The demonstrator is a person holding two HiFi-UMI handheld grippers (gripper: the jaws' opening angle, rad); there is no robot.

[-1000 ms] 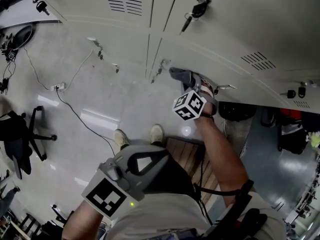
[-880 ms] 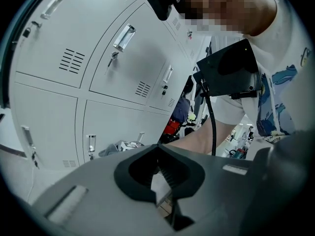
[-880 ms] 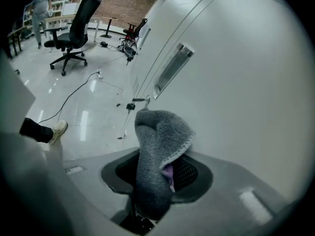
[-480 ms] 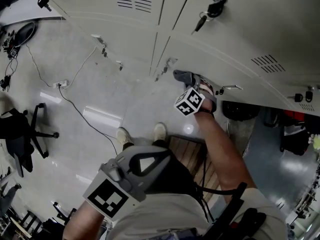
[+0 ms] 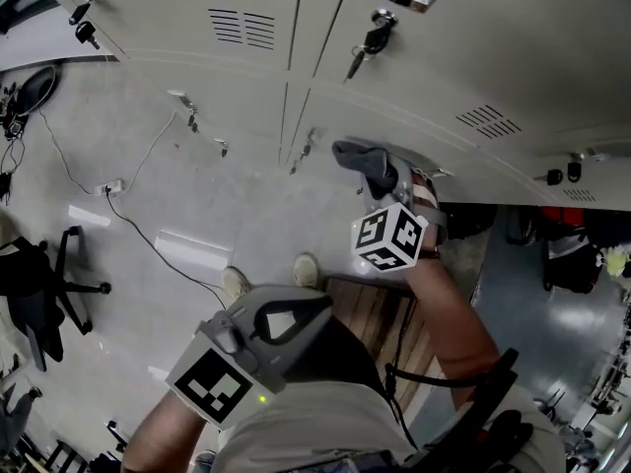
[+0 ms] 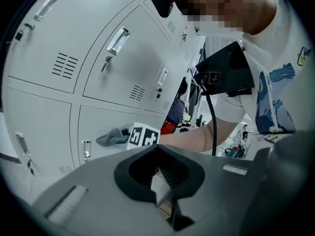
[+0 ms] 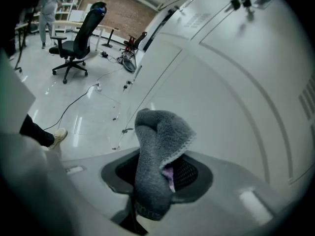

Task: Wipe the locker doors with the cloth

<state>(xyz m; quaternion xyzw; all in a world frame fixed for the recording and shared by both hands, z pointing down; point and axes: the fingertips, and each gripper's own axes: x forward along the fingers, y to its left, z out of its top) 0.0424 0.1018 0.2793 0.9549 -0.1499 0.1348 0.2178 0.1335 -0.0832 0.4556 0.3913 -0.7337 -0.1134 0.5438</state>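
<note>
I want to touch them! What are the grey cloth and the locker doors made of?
The cloth looks like soft, fuzzy fabric, maybe microfibre or terry: its surface is nubbly, with a stitched edge, and it folds and droops limply. The locker doors look like painted sheet metal: smooth, pale grey, faintly shiny, with thin punched vent slots.

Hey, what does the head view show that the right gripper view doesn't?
Only the head view shows the left gripper, the marker cube and the person's forearm. Only the right gripper view shows a brick wall and the right gripper shut on the cloth close up. Both show the cloth, locker doors, office chair and floor cable.
</note>
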